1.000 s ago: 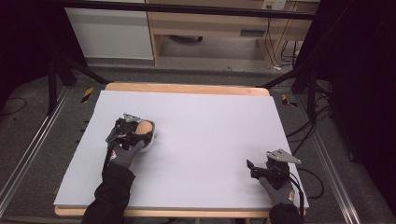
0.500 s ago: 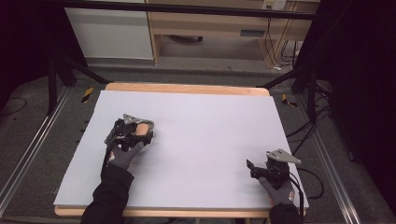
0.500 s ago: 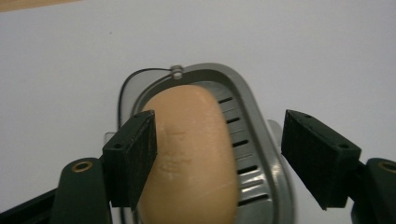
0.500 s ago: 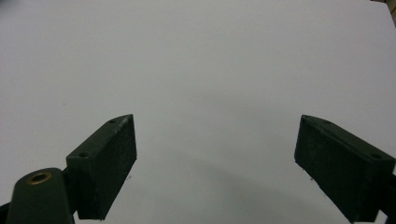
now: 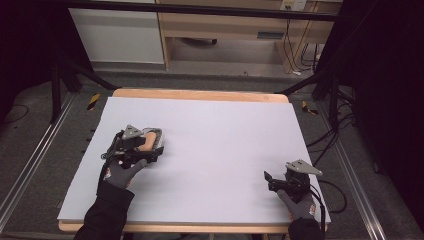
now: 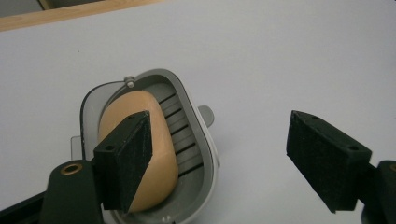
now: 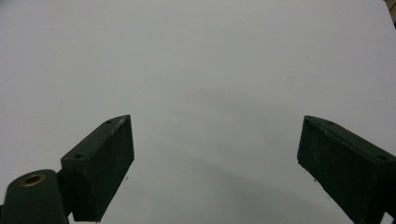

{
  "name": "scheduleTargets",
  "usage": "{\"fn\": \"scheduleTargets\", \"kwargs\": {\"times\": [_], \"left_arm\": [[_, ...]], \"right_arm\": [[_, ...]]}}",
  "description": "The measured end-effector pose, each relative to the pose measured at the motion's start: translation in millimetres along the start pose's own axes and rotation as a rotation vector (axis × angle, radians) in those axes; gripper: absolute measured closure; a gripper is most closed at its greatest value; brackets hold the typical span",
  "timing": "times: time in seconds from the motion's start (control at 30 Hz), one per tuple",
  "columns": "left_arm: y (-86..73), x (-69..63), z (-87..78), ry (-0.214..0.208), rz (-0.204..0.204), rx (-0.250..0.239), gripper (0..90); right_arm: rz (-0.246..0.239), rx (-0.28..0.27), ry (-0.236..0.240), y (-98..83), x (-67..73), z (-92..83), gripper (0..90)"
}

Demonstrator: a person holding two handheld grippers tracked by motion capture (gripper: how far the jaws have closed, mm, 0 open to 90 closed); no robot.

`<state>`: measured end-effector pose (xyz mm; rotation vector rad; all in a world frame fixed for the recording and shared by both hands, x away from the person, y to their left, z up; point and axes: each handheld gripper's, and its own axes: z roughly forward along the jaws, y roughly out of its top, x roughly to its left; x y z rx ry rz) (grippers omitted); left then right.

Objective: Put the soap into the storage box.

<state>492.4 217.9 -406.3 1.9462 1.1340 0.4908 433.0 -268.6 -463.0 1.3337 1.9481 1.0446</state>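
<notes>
Your left gripper (image 6: 219, 154) has just been opening and has lifted off the soap (image 6: 137, 156), jaws now wide with nothing between them. The soap lies in its grey dish (image 6: 196, 140) at the table's (image 5: 225, 130) left side. Your right gripper (image 7: 215, 163) rests open and empty near the right corner.

Left gripper (image 6: 219, 163) jaws have just been opening, releasing the soap (image 6: 140, 154) into its grey dish (image 6: 205, 154); gripper drawn back.

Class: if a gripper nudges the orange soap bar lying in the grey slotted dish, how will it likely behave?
The soap bar looks smooth and rounded, so pads may slip. It seems stiff, probably holding its shape. The dish rim would likely stop it sliding out.
</notes>
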Motion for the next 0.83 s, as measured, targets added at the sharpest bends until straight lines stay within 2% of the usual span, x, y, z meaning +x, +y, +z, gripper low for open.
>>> {"fn": "scheduleTargets", "kwargs": {"times": [0.07,0.17,0.3,0.5,0.63,0.83], "left_arm": [[-4.0,1.1,-4.2,-0.008,0.007,0.003,20.9],[-12.8,3.5,-10.6,-0.021,-0.005,0.000,20.3],[-28.6,7.1,-21.2,-0.014,-0.008,-0.001,20.0],[-47.9,15.9,-37.2,0.029,-0.021,0.000,18.0],[-62.0,24.7,-45.8,0.030,-0.036,-0.004,17.8],[-78.6,47.8,-50.1,0.079,-0.094,0.013,17.7]], "right_arm": [[-0.004,0.007,-0.012,-0.6,0.0,0.0,10.3],[-0.006,0.015,-0.019,-1.3,-0.4,0.3,10.2],[0.005,0.026,-0.023,-3.0,-3.0,0.1,10.2],[0.018,0.038,-0.037,-6.4,-7.4,-1.9,10.1],[0.005,0.055,-0.048,-8.8,-7.2,-2.2,10.2],[0.018,0.072,-0.049,-10.8,-7.9,-2.0,10.2]]}}
